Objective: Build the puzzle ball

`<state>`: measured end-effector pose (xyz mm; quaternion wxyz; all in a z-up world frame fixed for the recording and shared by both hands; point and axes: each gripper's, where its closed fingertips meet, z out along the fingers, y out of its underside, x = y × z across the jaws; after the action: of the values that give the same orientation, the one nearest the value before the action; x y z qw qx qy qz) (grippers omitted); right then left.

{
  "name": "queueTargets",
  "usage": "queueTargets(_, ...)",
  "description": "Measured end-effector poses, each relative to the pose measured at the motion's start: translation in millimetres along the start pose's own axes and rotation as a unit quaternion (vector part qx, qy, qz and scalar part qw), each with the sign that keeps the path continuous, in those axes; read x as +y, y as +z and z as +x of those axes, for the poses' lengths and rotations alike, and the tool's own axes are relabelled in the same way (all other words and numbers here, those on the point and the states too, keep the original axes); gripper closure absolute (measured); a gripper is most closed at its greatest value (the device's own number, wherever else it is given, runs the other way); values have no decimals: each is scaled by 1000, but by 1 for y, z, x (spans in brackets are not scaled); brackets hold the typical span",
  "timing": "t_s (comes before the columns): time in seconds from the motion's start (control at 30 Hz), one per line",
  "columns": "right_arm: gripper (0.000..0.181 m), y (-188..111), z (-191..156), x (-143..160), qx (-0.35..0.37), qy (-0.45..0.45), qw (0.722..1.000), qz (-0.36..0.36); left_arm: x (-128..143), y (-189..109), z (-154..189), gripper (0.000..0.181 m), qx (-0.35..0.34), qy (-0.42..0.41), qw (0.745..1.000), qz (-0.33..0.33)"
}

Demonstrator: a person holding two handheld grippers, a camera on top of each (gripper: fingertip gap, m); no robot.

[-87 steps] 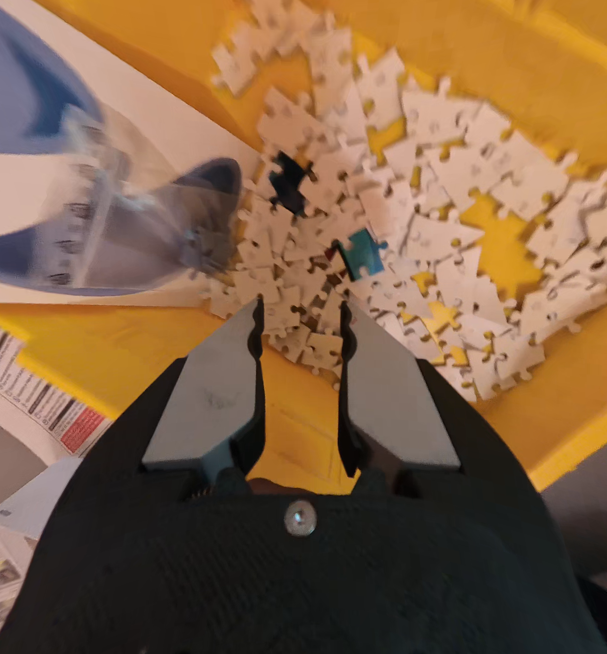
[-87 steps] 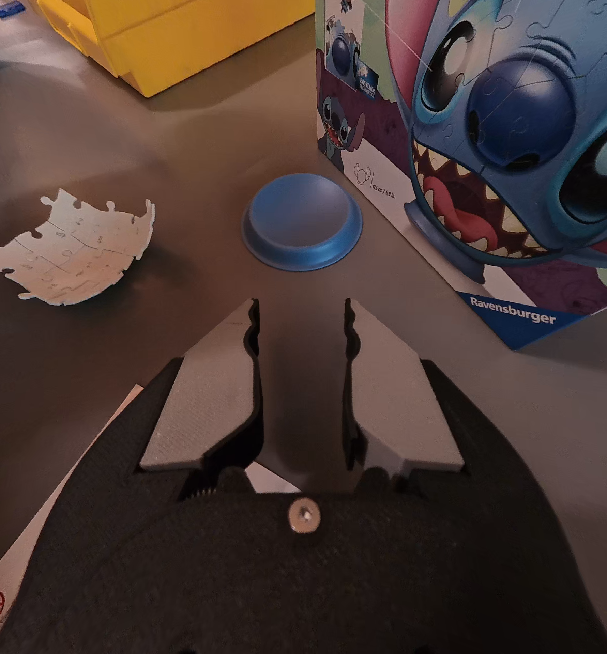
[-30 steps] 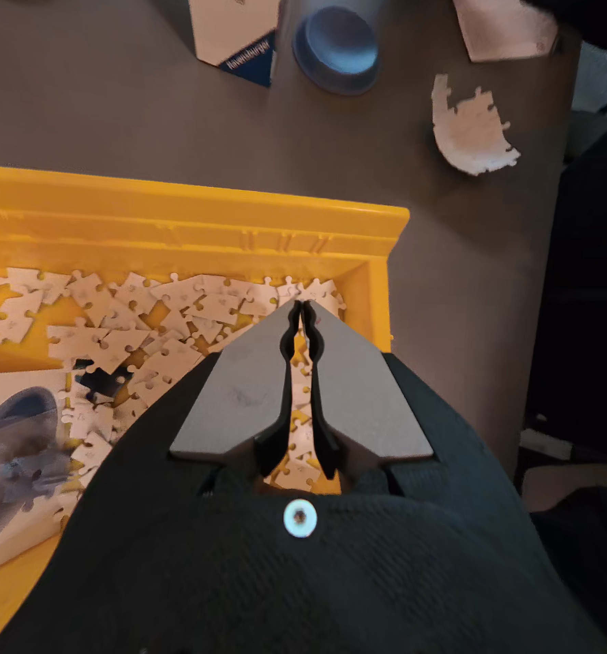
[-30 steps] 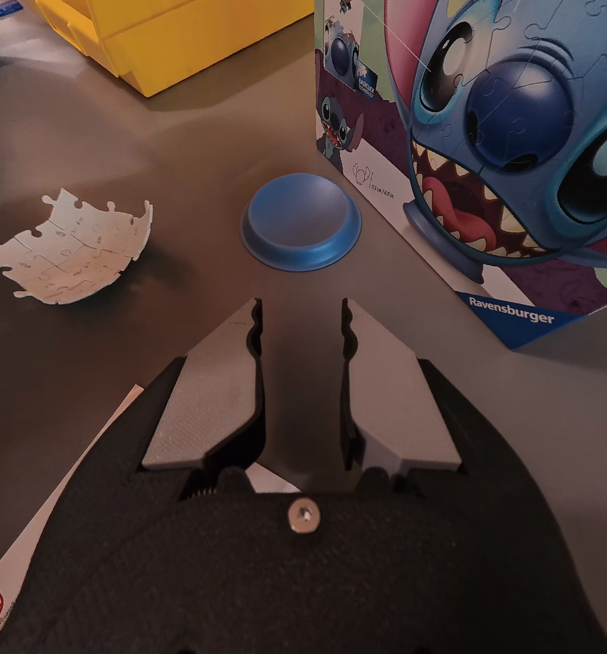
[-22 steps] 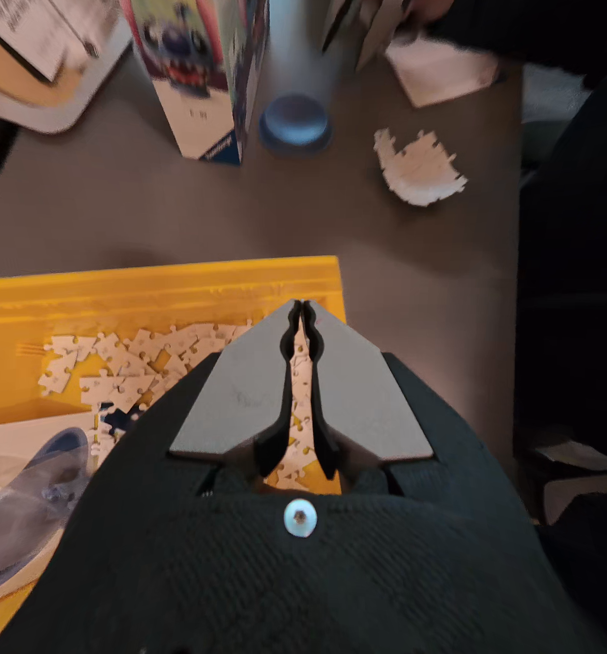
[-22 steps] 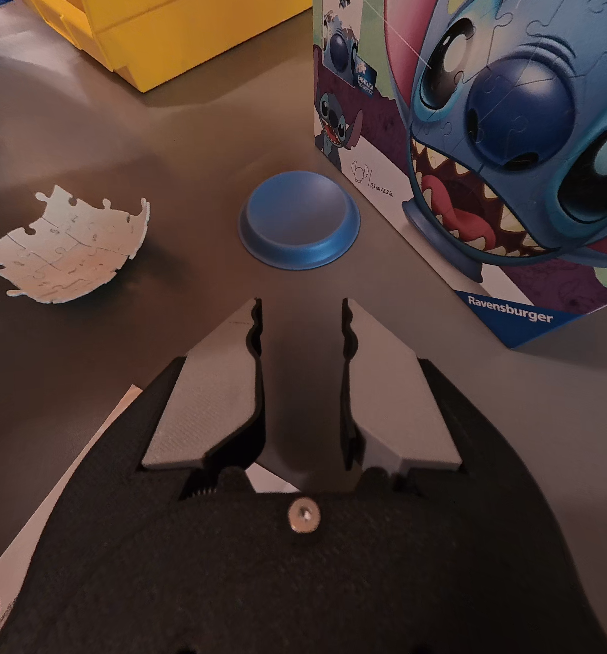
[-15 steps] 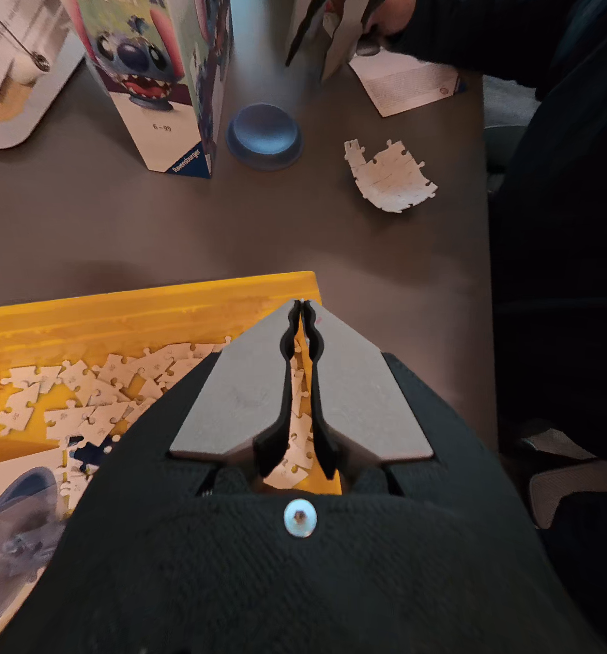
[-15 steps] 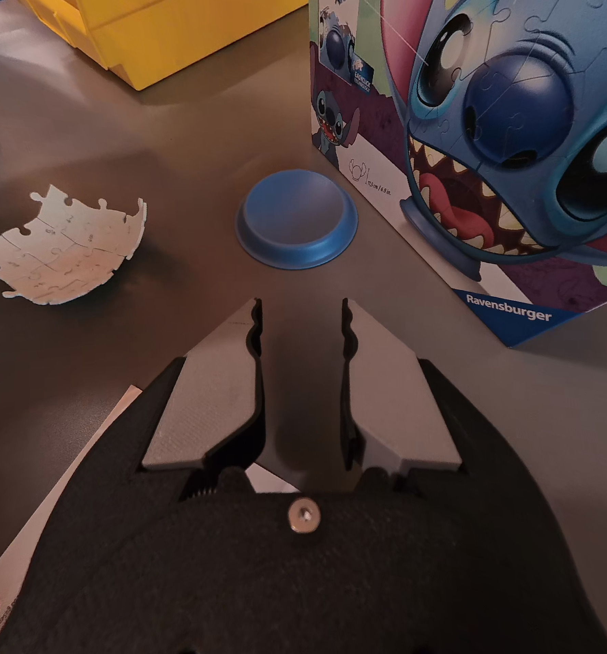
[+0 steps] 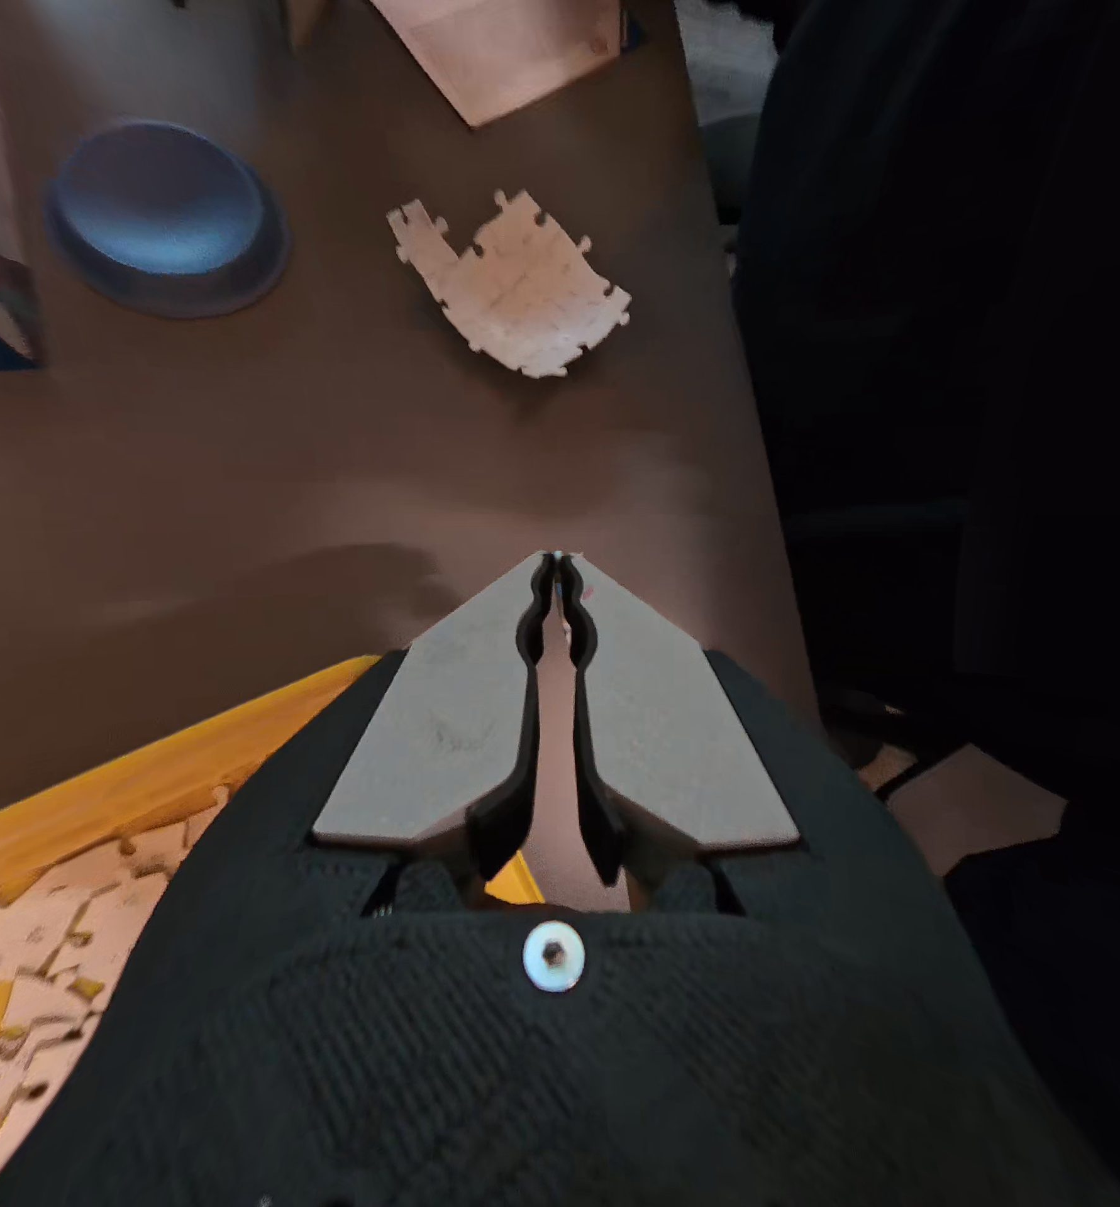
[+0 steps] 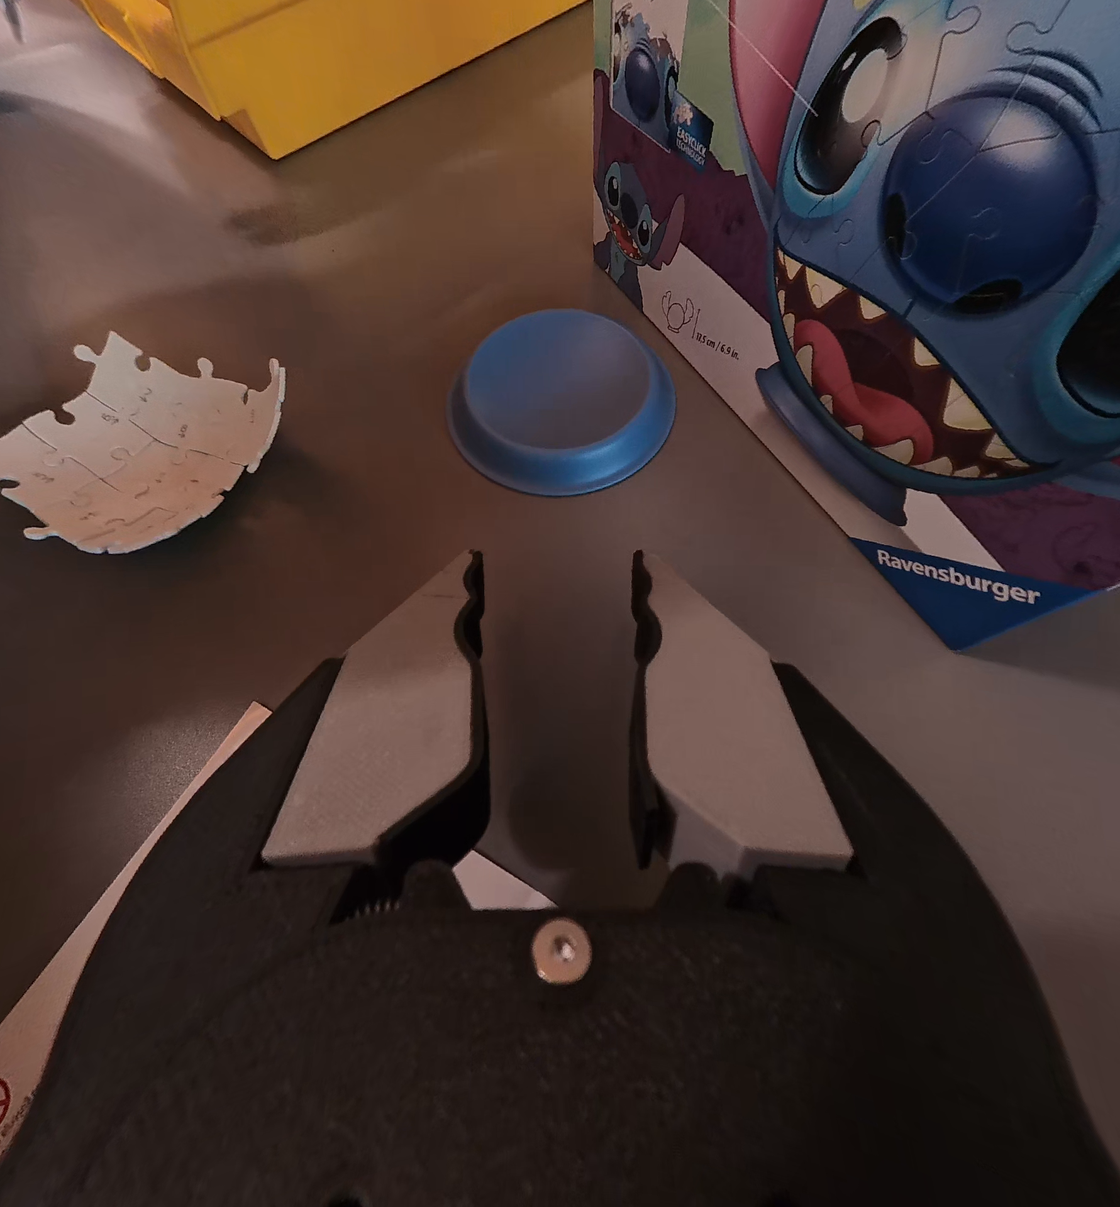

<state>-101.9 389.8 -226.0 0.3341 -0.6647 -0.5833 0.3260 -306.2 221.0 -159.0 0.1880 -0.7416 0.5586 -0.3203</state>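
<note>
You're looking at a table (image 10: 361,215) carrying a yellow bin (image 10: 322,72), blue stand (image 10: 560,405), puzzle shell (image 10: 132,457), box (image 10: 903,294) and paper sheet (image 10: 152,823).

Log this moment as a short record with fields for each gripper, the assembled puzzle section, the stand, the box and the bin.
left gripper: shut; a thin sliver shows between the tips, likely a puzzle piece
right gripper: open, empty
curved white assembled puzzle section: on the brown table, hollow side up
round blue plastic stand: beside the box
printed cardboard puzzle box: upright
yellow plastic bin: holds loose white puzzle pieces
</note>
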Motion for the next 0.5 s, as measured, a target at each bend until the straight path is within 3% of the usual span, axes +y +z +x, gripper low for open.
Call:
queueTargets(0.1,139,0,0,0,-2,1,1000,1,15,18,-17,179,-35,-7,998,-54)
queueTargets(0.2,141,0,0,0,0,1,1000,1,6,9,-32,179,-67,-39,997,-25)
queueTargets(0.37,141,0,1,0,2,-1,1000,1,-13,-54,-60,157,-177,-79,978,71)
queueTargets(0.5,141,0,1,-1,5,0,1000,2,6,-107,-88,157,-274,-130,947,102)
